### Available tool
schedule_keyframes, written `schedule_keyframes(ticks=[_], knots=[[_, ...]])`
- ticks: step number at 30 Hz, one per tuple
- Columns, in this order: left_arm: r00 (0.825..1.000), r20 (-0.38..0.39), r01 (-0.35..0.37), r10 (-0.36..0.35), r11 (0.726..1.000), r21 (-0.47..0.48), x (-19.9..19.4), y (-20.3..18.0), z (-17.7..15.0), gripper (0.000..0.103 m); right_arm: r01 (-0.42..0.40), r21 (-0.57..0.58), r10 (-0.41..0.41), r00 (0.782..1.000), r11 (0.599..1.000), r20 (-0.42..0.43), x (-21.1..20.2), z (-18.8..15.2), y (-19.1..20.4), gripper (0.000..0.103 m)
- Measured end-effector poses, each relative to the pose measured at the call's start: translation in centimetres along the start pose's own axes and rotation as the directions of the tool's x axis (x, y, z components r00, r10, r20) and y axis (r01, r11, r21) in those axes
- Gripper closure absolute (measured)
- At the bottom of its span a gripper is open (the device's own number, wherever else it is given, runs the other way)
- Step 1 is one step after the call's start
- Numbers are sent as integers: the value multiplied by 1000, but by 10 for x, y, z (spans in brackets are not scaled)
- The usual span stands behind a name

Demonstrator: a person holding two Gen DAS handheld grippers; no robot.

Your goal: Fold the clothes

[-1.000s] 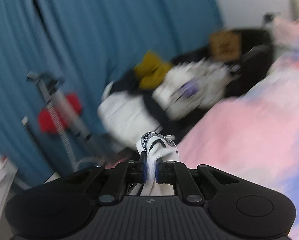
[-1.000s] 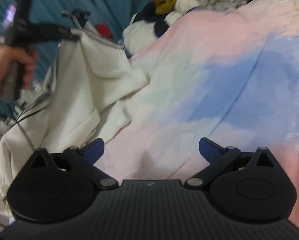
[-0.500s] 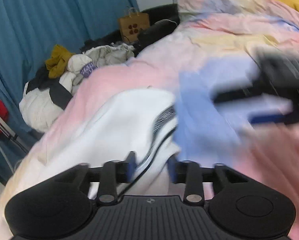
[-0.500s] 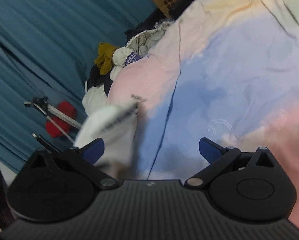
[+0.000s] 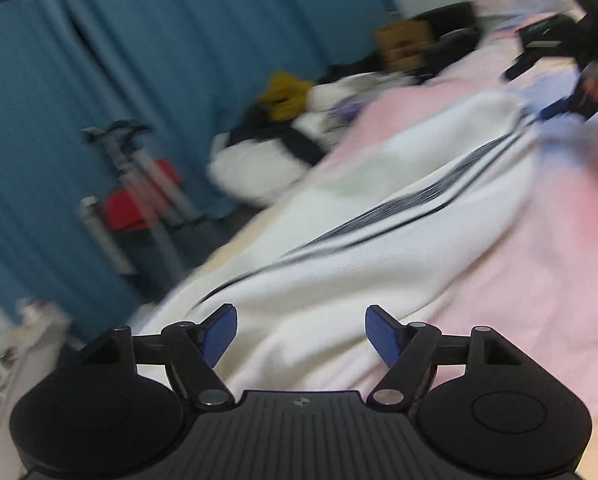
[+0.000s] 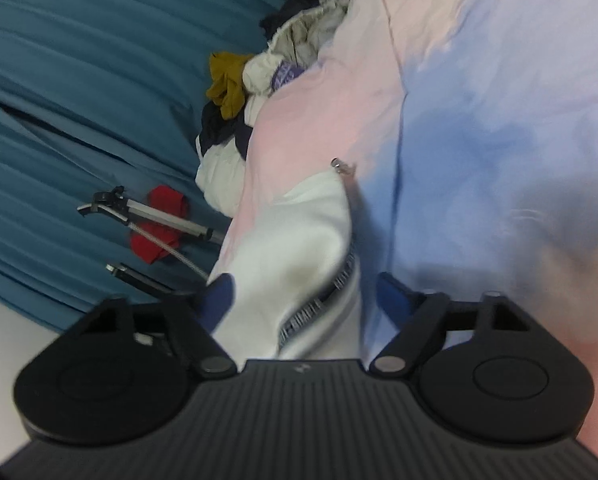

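- White garment [image 5: 379,248] lies spread on the bed [image 5: 539,280], over the pink-and-blue cover, near the bed's curtain-side edge.
- My left hand-held gripper [image 5: 299,334] hovers just above the garment's near end, jaws wide apart, holding nothing. Judgement: it is clear of the cloth so the fabric can settle flat.
- My right hand-held gripper [image 6: 307,294] is at the garment's far end. Its jaws stand apart with the white corner [image 6: 299,232] between them; neither pad presses the cloth that I can see. Left pad is blurred.
- In the left wrist view the right hand-held gripper [image 5: 555,108] shows beyond the garment, towards the head of the bed.
- Long axis: runs from my left hand-held gripper up to the right one, diagonally across the bed. A dark striped band [image 5: 399,204] follows that same line.
- A small metal pull [image 6: 339,164] sits on the cover just past the garment's far corner.
- Judgement: the two ends are held apart to stretch the piece long before any fold; folding proper not yet begun.
- Off the bed's edge: a heap of clothes [image 6: 235,92], blue curtain [image 5: 179,60], tripod [image 6: 151,212].
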State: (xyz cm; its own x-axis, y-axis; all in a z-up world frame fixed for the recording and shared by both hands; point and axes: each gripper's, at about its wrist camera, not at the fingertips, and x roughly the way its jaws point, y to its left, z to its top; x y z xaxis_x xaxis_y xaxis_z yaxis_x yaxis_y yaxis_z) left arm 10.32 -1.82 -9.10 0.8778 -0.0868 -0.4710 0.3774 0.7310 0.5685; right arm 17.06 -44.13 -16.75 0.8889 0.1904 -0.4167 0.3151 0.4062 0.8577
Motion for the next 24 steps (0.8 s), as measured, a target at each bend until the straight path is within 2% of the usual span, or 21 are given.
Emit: schedule_keyframes(ticks=[5, 6, 8, 10, 12, 16, 17, 19, 21, 23, 24], knots=[[998, -11, -63, 63, 998, 2, 10, 22, -33, 24, 76, -30, -75, 997, 997, 11, 33, 21, -10, 31], [998, -13, -67, 68, 998, 11, 14, 24, -37, 23, 58, -23, -59, 998, 998, -8, 40, 23, -13, 38], [998, -17, -68, 68, 997, 24, 20, 27, -41, 23, 30, -11, -30, 999, 999, -38, 49, 23, -18, 57], [997, -21, -68, 68, 997, 20, 28, 27, -43, 23, 39, -45, -41, 998, 998, -40, 53, 21, -14, 85], [997, -24, -69, 70, 997, 22, 38, 26, -44, 23, 38, -93, -39, 999, 995, -12, 49, 21, -4, 91], [998, -11, -65, 65, 998, 17, 41, 30, -45, 23, -25, -194, 45, 994, 981, 99, 24, 25, 29, 94], [998, 7, -57, 57, 998, 12, 37, 30, -44, 23, -45, -228, 78, 987, 973, 141, 13, 27, 39, 94], [998, 43, -40, 40, 999, 2, 28, 31, -43, 24, -89, -287, 159, 959, 954, 234, -11, 31, 53, 94], [996, 92, -14, 15, 1000, -11, 15, 36, -42, 24, -102, -335, 221, 914, 937, 340, -39, 36, 60, 94], [990, 138, 21, -19, 1000, -20, 3, 38, -41, 24, -63, -349, 225, 866, 935, 447, -63, 42, 57, 95], [987, 158, 42, -38, 999, -20, -2, 39, -41, 24, -23, -336, 193, 854, 941, 483, -70, 46, 51, 95]])
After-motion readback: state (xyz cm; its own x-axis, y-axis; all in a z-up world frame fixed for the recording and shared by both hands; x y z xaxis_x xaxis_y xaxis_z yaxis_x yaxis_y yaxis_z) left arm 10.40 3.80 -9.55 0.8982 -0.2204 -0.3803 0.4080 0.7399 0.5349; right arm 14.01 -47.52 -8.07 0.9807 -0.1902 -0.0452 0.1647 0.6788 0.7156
